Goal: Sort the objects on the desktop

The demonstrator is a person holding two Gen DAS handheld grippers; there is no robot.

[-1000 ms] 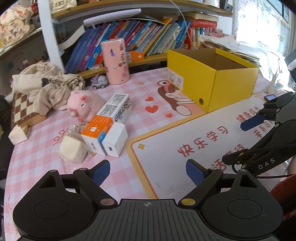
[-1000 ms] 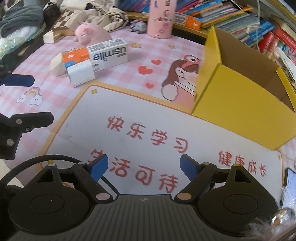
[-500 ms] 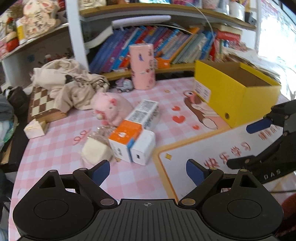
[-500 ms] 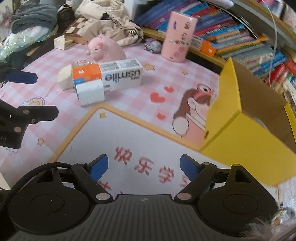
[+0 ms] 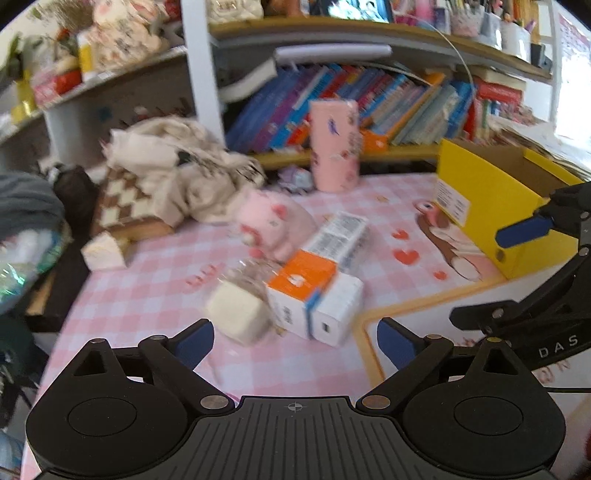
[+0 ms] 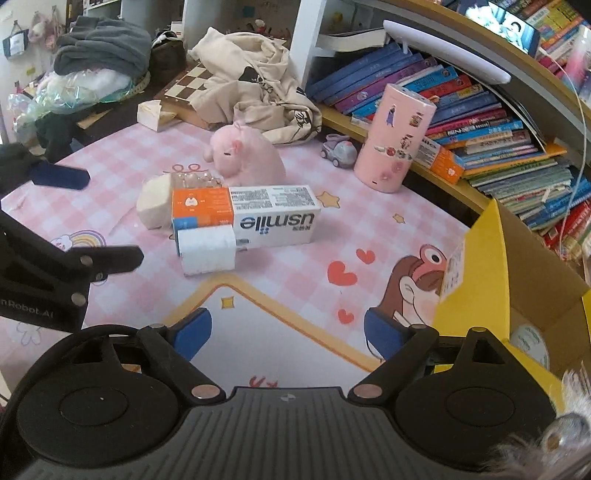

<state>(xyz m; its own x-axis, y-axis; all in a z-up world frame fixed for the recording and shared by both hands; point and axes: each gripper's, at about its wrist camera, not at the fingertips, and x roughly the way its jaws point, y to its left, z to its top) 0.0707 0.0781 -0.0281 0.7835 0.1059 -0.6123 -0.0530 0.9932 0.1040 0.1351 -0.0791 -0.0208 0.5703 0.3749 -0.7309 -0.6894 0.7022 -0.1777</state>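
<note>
Long white-and-orange cardboard usmile box (image 6: 258,214) lay left-right on pink checked worktop (image 6: 369,229), just ahead of left gripper (image 5: 295,338), nearer than right gripper (image 6: 288,328); both wide, empty.

We see a desk under a pink checked mat (image 6: 369,225) with hearts and cartoon prints. At 12 o'clock runs a low yellow-edged shelf (image 6: 413,166) packed with leaning books (image 6: 480,125), a white upright post (image 5: 201,74) dividing the shelving. An upper shelf (image 5: 406,33) carries jars and clutter, blurred. At 10 o'clock lies a heap of beige cloth (image 6: 255,74) on a chessboard (image 6: 192,83), with grey clothing (image 6: 103,44) piled beyond the desk edge. Bright daylight washes in at 2 o'clock in the left wrist view.
</note>
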